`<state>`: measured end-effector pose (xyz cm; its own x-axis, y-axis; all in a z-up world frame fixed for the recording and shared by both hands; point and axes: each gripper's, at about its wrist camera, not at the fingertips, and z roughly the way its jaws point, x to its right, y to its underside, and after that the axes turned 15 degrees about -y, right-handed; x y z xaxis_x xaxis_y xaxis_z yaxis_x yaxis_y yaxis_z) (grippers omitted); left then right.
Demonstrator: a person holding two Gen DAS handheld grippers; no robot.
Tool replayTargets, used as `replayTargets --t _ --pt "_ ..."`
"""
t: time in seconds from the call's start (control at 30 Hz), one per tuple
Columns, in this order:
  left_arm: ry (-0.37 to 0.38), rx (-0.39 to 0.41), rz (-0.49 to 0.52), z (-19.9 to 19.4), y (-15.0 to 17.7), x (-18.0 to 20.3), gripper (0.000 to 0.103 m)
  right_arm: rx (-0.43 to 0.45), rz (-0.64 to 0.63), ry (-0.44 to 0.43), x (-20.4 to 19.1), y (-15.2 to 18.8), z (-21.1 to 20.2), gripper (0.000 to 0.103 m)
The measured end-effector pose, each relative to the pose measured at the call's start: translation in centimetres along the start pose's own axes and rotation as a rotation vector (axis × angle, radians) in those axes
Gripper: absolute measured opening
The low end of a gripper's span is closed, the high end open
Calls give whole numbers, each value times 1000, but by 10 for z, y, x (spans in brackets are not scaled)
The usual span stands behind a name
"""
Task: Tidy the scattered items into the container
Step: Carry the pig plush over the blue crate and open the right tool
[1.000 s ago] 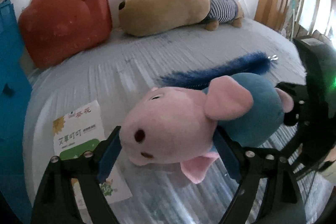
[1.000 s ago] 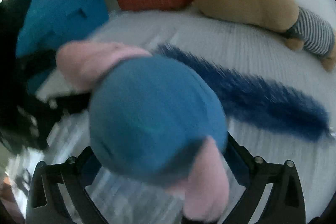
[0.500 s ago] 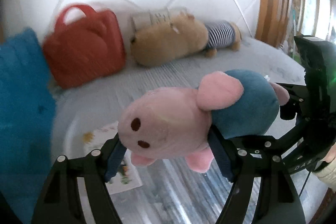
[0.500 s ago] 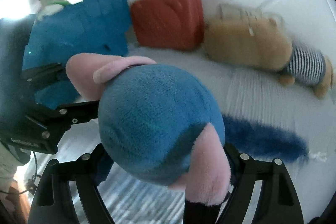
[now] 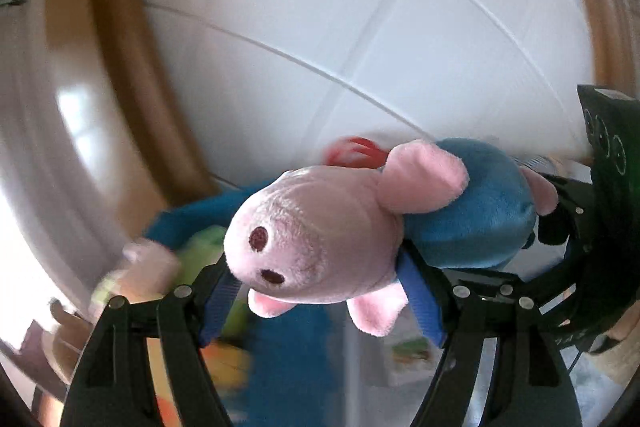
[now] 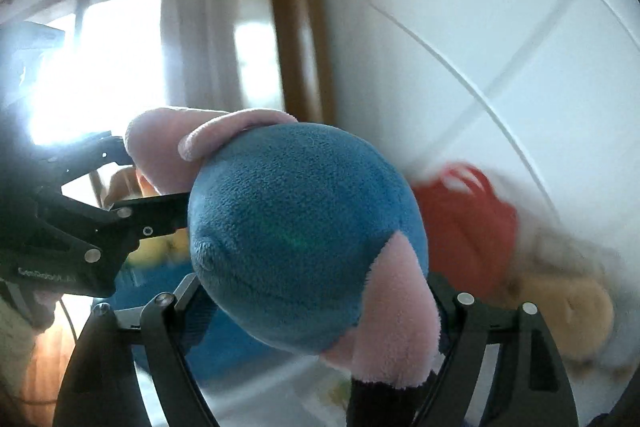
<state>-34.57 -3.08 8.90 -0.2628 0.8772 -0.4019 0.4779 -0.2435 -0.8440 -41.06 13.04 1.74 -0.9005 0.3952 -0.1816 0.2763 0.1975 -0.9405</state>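
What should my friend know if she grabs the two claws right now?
Left claw: shut on the pig plush's pink head.
Right claw: shut on the pig's blue body.
The pig is in the air, held between both claws. The blue container sits blurred behind and below it, with the red bag farther back.
Done: pig picked up.
Left: carry it over the blue container and let go, then gather whatever else is still scattered.

Right claw clamping plush pig (blue body), red bag blurred behind
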Motion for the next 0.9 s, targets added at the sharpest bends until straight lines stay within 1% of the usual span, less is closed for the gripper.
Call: replayTargets --t 0.07,0.13,0.2,0.27,0.33,0.43,0.57,0.6,0.67,0.73,0.77,0.8,0.9 --pt "-35 -7 -11 21 -21 -41 75 27 -21 0 -12 -36 38 83" --pt "-49 -23 -11 46 -37 -71 75 35 -17 21 -18 -62 73 83" --pt "-50 -63 -14 86 -52 -102 75 37 -9 49 -21 -86 109 84" --pt "-48 -105 -21 124 -60 -122 75 10 13 97 -18 -102 151 84" --pt "-47 -150 -35 158 -61 -133 75 -28 41 130 -10 -110 188 84" --pt "-20 -254 -87 222 -52 -150 75 -93 68 166 6 -113 237 84" --pt "24 -366 -130 276 -33 -158 75 -187 78 197 18 -108 286 84" --pt "32 -392 -137 287 -29 -159 75 -204 77 205 20 -106 294 86" --pt "34 -424 -144 299 -25 -159 75 -230 76 219 22 -103 306 87" --pt "47 -450 -159 307 -22 -160 76 -250 72 233 23 -100 314 91" --pt "50 -452 -164 308 -22 -162 78 -254 65 245 23 -100 316 99" --pt "51 -449 -168 305 -21 -166 80 -257 63 253 22 -100 316 101" --pt "58 -446 -172 302 -21 -170 82 -267 50 275 21 -100 315 101"
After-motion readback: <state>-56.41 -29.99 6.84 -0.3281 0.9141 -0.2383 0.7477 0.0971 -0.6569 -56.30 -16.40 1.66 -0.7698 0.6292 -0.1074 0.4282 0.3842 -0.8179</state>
